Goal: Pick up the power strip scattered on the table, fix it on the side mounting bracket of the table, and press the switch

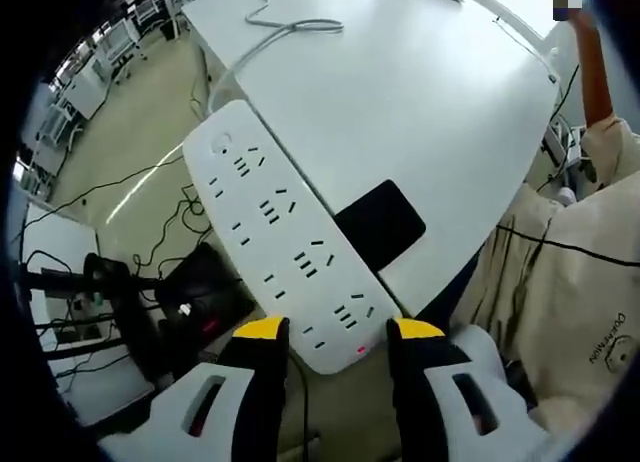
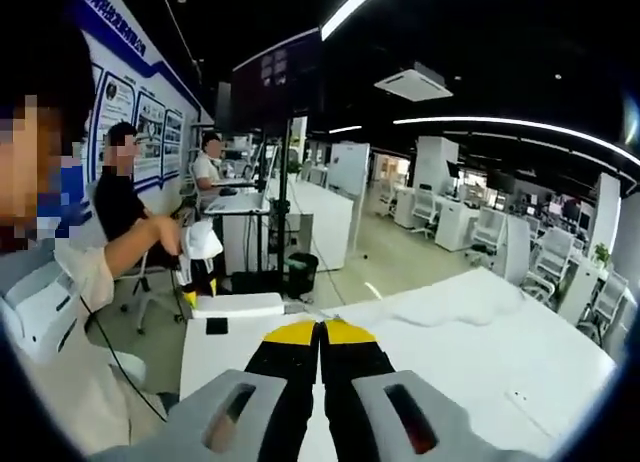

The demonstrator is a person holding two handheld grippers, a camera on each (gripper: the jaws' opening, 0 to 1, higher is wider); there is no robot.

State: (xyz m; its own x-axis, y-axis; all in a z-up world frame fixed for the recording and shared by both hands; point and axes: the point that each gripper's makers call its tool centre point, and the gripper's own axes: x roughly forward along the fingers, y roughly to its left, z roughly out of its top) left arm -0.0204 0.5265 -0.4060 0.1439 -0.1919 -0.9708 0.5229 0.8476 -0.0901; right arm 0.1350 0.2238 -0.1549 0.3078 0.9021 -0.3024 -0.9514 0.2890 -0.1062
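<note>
Left tool [image 1: 338, 334] stands with its yellow-tipped jaws spread wide, one on each side of the near end of the power strip [image 1: 283, 235], and I cannot tell whether they touch it. Straight ahead of this tool the strip runs away along the edge of the white desk [image 1: 420, 92]. It is a long white bar with rounded ends, rows of dark socket slots down its face, a small round mark at the far end and a small red light glowing at the end between the jaws. From its far end a white cable [image 1: 270, 37] loops over the desk. Just right of the strip lies a flat black rectangle [image 1: 380, 222] on the desk.

Right tool [image 2: 321, 331] has its yellow-tipped jaws pressed together with nothing between them. Ahead and left of it, the power strip [image 2: 237, 304] shows as a white bar at the desk's [image 2: 480, 352] far edge.
</note>
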